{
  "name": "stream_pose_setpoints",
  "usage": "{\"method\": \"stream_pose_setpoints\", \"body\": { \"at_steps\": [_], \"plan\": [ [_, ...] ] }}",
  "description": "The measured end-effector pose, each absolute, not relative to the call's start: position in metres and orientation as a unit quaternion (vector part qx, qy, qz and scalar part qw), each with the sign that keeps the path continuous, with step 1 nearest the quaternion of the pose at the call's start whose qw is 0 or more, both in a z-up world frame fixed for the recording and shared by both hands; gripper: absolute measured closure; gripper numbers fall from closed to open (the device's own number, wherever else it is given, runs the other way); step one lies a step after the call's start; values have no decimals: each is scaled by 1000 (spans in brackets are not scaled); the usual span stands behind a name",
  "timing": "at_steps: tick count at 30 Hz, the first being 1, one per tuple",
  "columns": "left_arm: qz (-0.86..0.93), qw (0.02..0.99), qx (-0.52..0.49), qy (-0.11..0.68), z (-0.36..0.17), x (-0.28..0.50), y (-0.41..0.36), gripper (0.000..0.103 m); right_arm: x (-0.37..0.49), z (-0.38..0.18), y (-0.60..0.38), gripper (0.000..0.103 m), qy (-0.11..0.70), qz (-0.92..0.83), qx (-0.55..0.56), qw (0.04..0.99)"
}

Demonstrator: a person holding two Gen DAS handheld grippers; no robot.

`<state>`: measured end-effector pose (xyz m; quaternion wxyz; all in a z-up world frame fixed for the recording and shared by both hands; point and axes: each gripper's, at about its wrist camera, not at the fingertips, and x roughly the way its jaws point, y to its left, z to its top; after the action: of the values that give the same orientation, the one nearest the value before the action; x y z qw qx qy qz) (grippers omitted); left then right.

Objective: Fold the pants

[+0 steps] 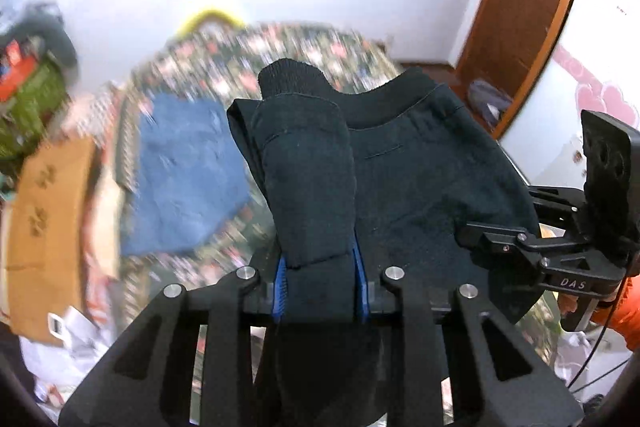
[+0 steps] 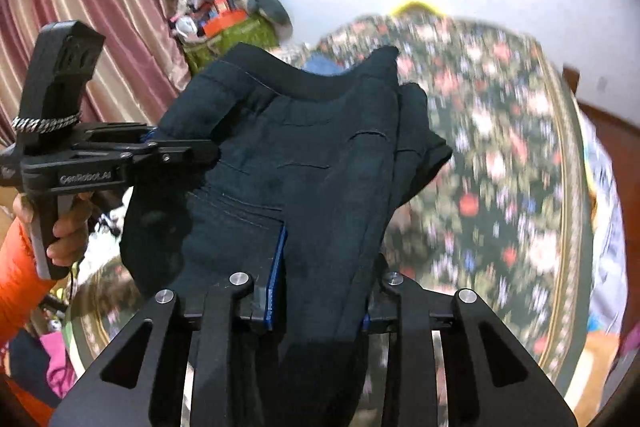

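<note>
Left wrist view: the left gripper (image 1: 320, 291) has its jaws clamped on a bunched fold of the dark pants (image 1: 420, 163), which run up toward 12 o'clock, held in the air above the floral bedspread (image 1: 224, 59). The right gripper (image 1: 476, 233) pinches the cloth at 3 o'clock.

Right wrist view: the right gripper (image 2: 320, 303) grips thick fabric (jaws narrowed on it); the left gripper (image 2: 212, 149) bites the edge at 9 o'clock. The green basket (image 2: 236, 39) holds jumbled items.

"DAS" stands in pale letters on the black body of the right gripper (image 1: 476, 233), seen from the left wrist view; "GenRobot.AI" stands on the body of the left gripper (image 2: 200, 151) (right wrist view); no other writing is legible.
</note>
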<state>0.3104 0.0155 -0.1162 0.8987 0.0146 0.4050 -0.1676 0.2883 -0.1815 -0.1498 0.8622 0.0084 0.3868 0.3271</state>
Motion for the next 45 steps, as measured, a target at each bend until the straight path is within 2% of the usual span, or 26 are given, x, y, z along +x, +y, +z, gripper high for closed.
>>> {"method": "stream_pose_setpoints", "body": {
  "at_steps": [7,13,22,32,33,35,43,45],
  "plan": [
    [-107,933,4,344,-72,338,71,76,328,-103,-131,78,314,354,15,881],
    [-77,941,-5,330,-78,384,119,76,377,-103,-88,78,297,364,19,882],
    [-37,924,-21,381,-155,467,163,76,456,-166,-33,78,351,359,29,864],
    [-36,868,-68,490,-291,551,192,76,520,-266,5,77,454,314,-2,834],
    [-32,859,-73,506,-304,555,191,75,525,-279,7,77,472,305,-6,827],
    [-20,847,-75,525,-330,564,192,66,530,-297,9,75,503,289,-11,814],
    [0,857,-73,511,-321,541,198,52,509,-285,3,70,488,271,-67,827],
    [15,859,-67,508,-311,531,200,52,500,-279,-1,70,479,270,-82,831]
  ]
}}
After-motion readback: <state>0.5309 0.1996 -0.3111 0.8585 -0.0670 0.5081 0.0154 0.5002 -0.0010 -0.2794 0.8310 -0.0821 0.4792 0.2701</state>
